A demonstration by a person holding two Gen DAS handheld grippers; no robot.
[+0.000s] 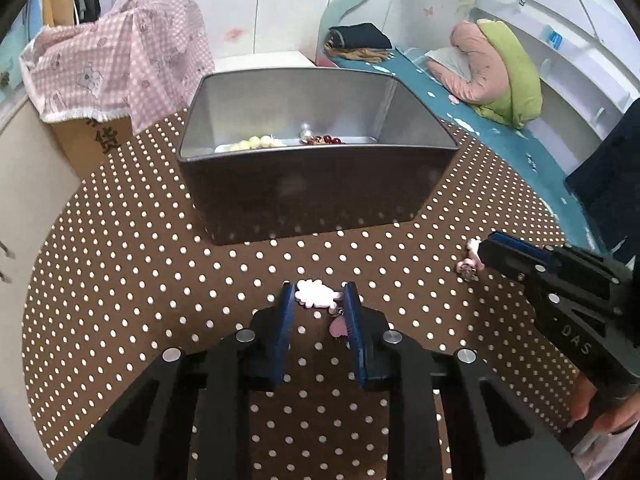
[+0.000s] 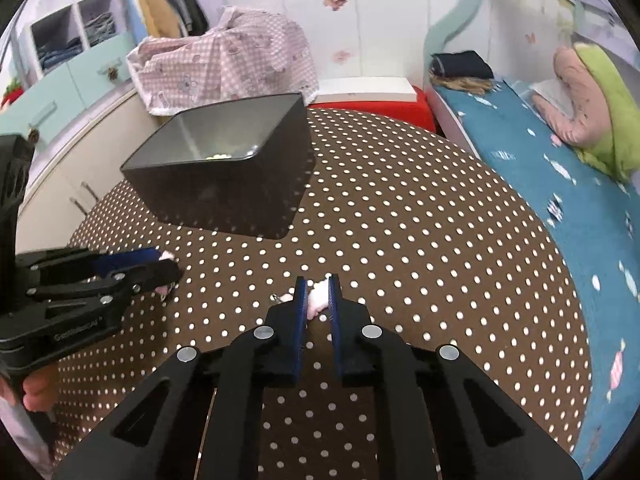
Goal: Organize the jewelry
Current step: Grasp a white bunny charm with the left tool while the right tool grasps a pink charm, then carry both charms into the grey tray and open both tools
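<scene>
Our left fingers (image 1: 318, 300) pinch a pale pink cloud charm (image 1: 315, 295) lying flat on the dotted desk (image 1: 120, 264); our right fingers (image 2: 318, 294) pinch a second pink trinket (image 2: 318, 300). Ahead of both stands the dark box (image 1: 316, 192), open desk between. Beyond the right fingers, the desk edge meets the bed (image 2: 580, 240).

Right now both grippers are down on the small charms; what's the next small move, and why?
Probably lift both straight up off the cloth. The left gripper has a white charm pinched between its blue pads, and the right gripper is shut on a pink-white charm. The bin behind already holds beads, so it looks like the drop spot.
</scene>
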